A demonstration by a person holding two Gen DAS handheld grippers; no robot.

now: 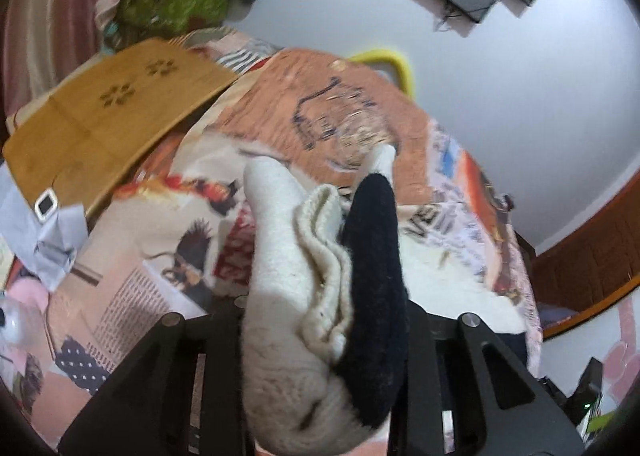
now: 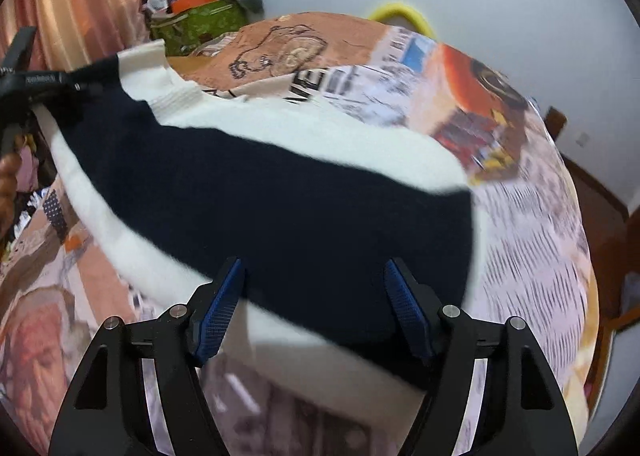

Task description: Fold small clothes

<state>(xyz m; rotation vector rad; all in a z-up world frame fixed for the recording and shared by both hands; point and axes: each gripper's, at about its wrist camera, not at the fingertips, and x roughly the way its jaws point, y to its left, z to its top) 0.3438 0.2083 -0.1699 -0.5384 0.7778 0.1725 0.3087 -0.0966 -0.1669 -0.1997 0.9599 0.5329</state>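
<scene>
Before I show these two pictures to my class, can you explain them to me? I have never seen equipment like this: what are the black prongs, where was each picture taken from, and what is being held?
There is no robot here. A person holds a two-finger gripper in each hand, and a wide-angle camera on each one looks forward along its fingers. That is why black prongs fill the bottom of both pictures.

One picture comes from the left gripper. It is shut on a bunched part of a white and navy sweater.

The other comes from the right gripper. Its blue-padded fingers stand open, apart from each other, with the sweater spread out in front of them. The left gripper shows at that picture's left edge, holding the cloth.

Underneath lies a printed bedcover. A wooden tray sits further back.
</scene>
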